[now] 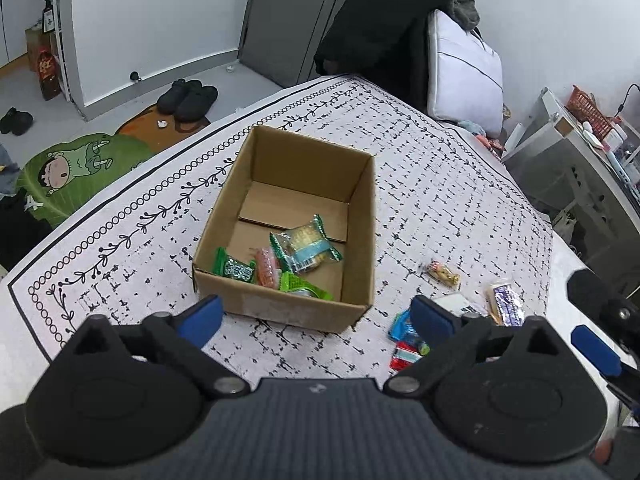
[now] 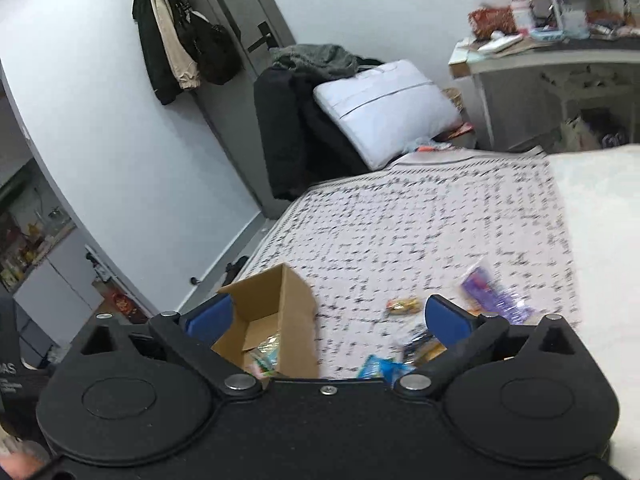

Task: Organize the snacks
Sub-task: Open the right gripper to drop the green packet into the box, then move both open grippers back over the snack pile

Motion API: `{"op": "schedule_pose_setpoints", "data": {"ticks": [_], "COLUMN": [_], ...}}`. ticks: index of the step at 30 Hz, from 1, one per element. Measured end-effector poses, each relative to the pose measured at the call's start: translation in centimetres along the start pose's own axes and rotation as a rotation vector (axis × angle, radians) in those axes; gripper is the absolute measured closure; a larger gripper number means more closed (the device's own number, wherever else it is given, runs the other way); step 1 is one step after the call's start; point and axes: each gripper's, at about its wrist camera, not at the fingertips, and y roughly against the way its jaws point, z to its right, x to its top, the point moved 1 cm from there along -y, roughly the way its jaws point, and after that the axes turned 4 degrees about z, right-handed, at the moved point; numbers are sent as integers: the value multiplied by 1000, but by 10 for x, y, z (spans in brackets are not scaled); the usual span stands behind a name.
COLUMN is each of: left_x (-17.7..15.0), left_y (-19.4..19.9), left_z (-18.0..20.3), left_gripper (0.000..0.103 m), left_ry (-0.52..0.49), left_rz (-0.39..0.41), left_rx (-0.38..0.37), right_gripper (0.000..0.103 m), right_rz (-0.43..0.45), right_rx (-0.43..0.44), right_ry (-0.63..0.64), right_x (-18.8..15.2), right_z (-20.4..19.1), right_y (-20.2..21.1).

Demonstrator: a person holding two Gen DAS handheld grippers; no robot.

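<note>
An open cardboard box (image 1: 280,160) stands on the patterned cloth, holding several packets, among them a green-and-blue snack pack (image 1: 306,246) and green sweets (image 1: 236,270). My left gripper (image 1: 318,314) hovers open and empty over the box's near wall. Right of the box lie a small brown snack (image 1: 442,274), a purple packet (image 1: 506,304) and blue and red packets (image 1: 406,340). In the right wrist view my right gripper (image 2: 328,318) is open and empty above the box (image 2: 300,320), the brown snack (image 2: 402,306), the purple packet (image 2: 492,292) and a blue packet (image 2: 384,368).
A white pillow (image 1: 464,68) and dark clothes (image 1: 372,28) sit at the cloth's far end. A cluttered desk (image 2: 560,60) stands to the right. Shoes (image 1: 188,98) and a cartoon floor mat (image 1: 76,168) lie past the left edge. Coats (image 2: 180,40) hang by the door.
</note>
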Motion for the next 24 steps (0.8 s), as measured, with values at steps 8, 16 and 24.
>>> {"op": "schedule_pose_setpoints", "data": {"ticks": [8, 16, 24], "left_x": [-6, -18, -35], "left_y": [22, 37, 44], "left_z": [20, 33, 48], "left_gripper": [0, 0, 0], "left_ry": [-4, -7, -33], "left_rz": [41, 84, 95], "left_rx": [-38, -49, -44], "right_gripper": [0, 0, 0], "right_rz": [-2, -7, -20], "right_rx": [-52, -63, -66], "right_ry": [-10, -31, -30], "right_x": [2, -3, -11], "right_z": [28, 52, 66], "right_y": [18, 32, 42]}}
